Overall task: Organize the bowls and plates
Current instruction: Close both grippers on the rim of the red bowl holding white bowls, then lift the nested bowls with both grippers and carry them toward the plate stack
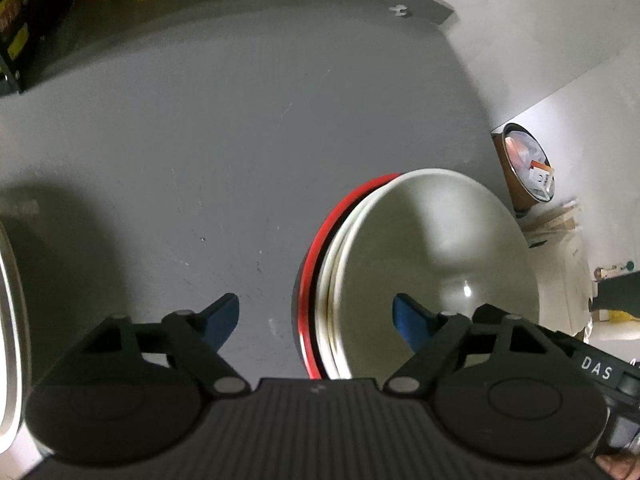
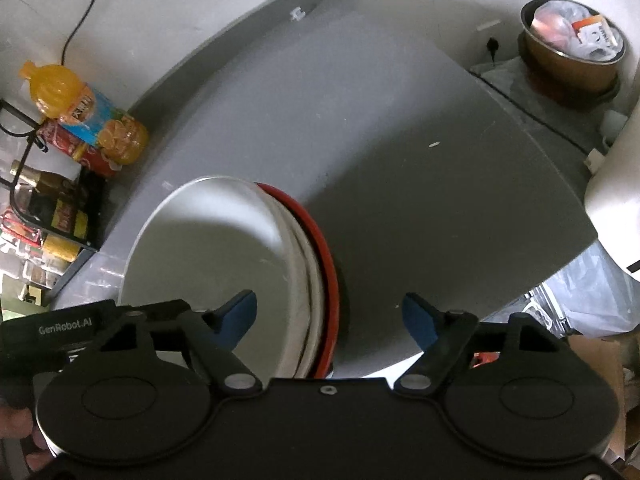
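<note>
**Both grippers spread over the stacked dishes**

I have my left gripper [image 1: 316,320] released, its blue fingertips [image 1: 222,318] wide apart and holding nothing. The right tip hangs over the white bowl [image 1: 436,256], the left one over the bare grey table [image 1: 224,152]. The bowl sits on top of a stack with other white dishes under it and a red plate [image 1: 320,264] at the bottom, near the table's right edge.

My right gripper [image 2: 330,322] is likewise spread and empty. Its left tip is over the top bowl [image 2: 208,256], and the red plate's rim [image 2: 320,240] lies between the fingers. An orange juice bottle [image 2: 80,112] stands at the table's far left, and a brown pot [image 2: 572,52] sits beyond the far right corner.
</note>
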`<state>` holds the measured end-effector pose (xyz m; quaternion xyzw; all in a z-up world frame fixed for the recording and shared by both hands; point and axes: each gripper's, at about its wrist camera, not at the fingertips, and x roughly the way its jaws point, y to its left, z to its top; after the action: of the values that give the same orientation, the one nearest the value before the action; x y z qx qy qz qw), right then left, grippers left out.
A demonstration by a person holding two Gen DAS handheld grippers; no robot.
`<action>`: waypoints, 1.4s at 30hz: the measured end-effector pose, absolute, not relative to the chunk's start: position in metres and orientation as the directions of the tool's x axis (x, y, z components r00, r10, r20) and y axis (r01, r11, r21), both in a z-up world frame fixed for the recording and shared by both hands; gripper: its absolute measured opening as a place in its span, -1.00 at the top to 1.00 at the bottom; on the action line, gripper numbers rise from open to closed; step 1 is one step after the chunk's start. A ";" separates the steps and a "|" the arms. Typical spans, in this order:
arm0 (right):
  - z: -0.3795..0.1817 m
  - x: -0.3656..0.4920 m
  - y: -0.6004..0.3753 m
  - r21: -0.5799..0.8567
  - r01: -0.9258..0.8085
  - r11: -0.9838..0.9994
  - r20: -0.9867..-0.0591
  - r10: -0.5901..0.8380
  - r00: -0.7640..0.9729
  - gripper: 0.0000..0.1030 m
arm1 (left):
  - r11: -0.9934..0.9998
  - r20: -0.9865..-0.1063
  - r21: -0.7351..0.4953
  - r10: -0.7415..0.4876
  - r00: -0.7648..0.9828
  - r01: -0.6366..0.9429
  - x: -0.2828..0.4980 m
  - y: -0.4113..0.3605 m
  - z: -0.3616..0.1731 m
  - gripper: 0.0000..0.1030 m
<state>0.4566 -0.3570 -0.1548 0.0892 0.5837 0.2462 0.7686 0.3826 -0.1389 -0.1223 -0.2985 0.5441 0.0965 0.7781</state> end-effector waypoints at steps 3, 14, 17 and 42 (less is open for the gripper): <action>-0.164 0.464 -0.356 0.435 -0.263 0.861 -0.857 0.485 0.174 -0.24 | 0.788 -0.908 -0.366 -0.186 0.376 -0.495 0.385 -0.137 -0.131 -0.39; -0.179 0.475 -0.347 0.490 -0.288 0.823 -0.840 0.534 0.094 0.35 | 0.740 -0.900 -0.410 -0.231 0.371 -0.534 0.391 -0.131 -0.146 0.26; -0.179 0.476 -0.348 0.489 -0.296 0.820 -0.841 0.534 0.089 0.37 | 0.725 -0.898 -0.417 -0.234 0.373 -0.548 0.391 -0.130 -0.147 0.26; -0.134 0.468 -0.298 0.545 -0.414 0.729 -0.793 0.609 0.028 0.37 | 0.646 -0.860 -0.464 -0.165 0.482 -0.606 0.340 -0.078 -0.105 0.29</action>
<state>0.4684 -0.2982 -0.1344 0.0814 0.5975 0.3592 0.7122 0.3396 -0.0783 -0.1054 -0.3952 0.4881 0.1441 0.7648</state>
